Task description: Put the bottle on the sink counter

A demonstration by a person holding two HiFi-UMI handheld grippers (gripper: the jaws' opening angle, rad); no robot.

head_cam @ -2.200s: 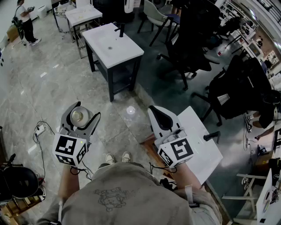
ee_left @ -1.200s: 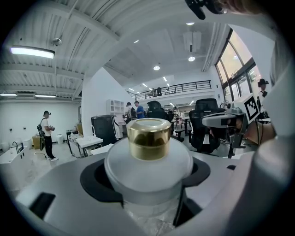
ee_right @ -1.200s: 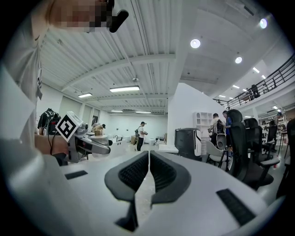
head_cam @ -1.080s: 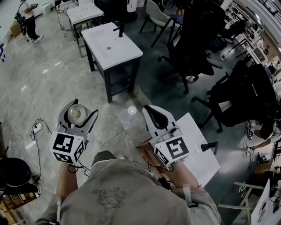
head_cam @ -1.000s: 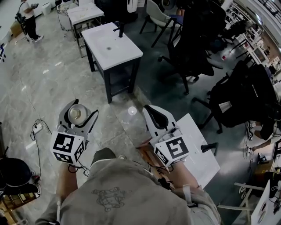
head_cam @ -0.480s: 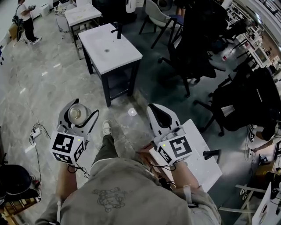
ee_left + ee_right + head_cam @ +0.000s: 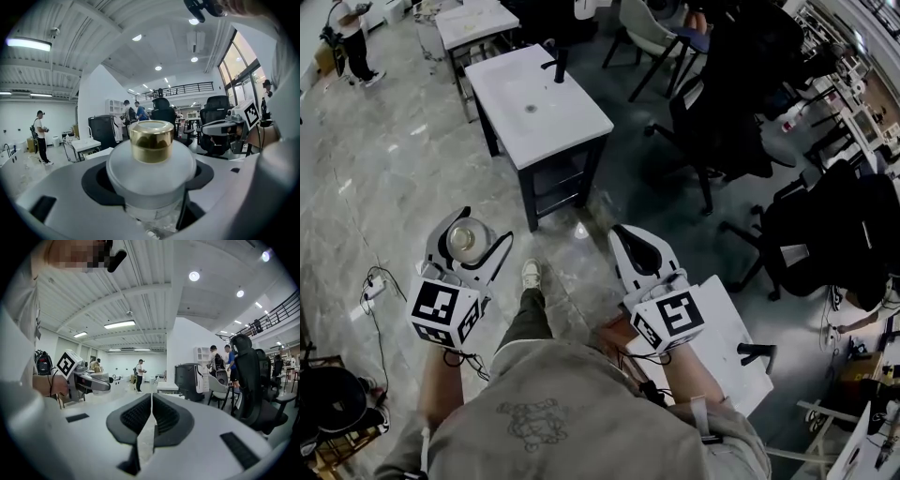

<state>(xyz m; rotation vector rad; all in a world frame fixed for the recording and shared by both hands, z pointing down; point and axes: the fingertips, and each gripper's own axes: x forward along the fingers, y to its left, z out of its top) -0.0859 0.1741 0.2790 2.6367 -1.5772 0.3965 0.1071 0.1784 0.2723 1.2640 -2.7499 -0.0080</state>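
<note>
A frosted bottle with a gold cap is held upright in my left gripper, whose jaws are shut on its body. My right gripper is shut with nothing between its black pads. Both are carried at waist height over the grey floor. The white sink counter with a black faucet stands ahead, some way beyond both grippers.
Another white sink unit sits just right of my right gripper. Black office chairs crowd the right side. A second white table stands behind the counter. A person stands far left. Cables lie on the floor at left.
I have walked forward: the sink counter has come closer and lower in the head view. One leg has stepped ahead between the grippers. Both grippers keep their hold and pose.
</note>
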